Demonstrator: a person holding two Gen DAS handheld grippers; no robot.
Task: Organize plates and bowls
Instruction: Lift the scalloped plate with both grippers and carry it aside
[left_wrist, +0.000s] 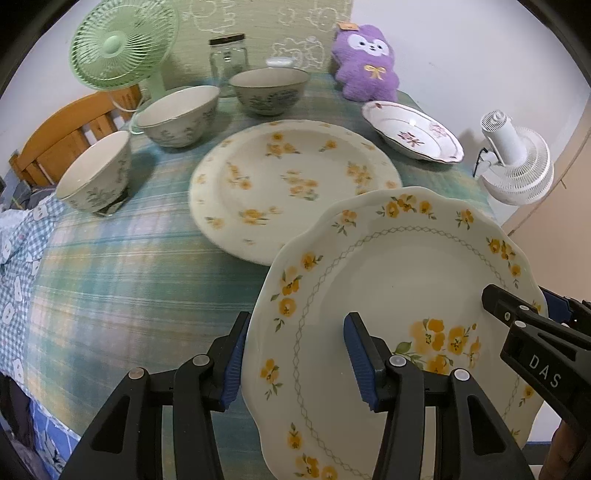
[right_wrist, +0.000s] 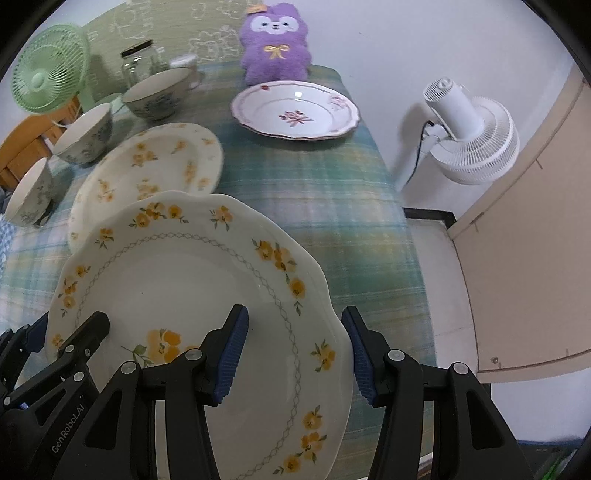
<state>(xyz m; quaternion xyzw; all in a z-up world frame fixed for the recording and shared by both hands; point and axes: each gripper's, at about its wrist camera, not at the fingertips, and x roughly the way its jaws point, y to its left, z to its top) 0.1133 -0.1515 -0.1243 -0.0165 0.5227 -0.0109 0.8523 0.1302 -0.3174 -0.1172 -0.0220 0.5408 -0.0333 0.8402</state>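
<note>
Scalloped plate (left_wrist: 391, 295) held above surface (left_wrist: 129, 266), left tongs (left_wrist: 295, 354) clamped on its left rim, right tongs (right_wrist: 295, 350) on its right rim. Big plate (left_wrist: 291, 184) just beyond.

The left gripper (left_wrist: 295, 358) has its jaws closed on the left rim of a scalloped plate (left_wrist: 399, 280) with yellow flowers, one jaw under the rim and one on its face, while the right gripper (left_wrist: 517, 314) clamps the plate's right rim. The plate hangs tilted over the near right part of the bench (left_wrist: 122, 266), its far edge overlapping a larger yellow-flowered plate (left_wrist: 280, 184) lying mid-bench. Three bowls (left_wrist: 177, 116) line the far left edge, a pink-flowered dish (left_wrist: 410, 131) sits by the far right corner, with a purple plush toy (left_wrist: 364, 62), a glass jar (left_wrist: 227, 55) and a green fan (left_wrist: 122, 44) along the far edge.
</note>
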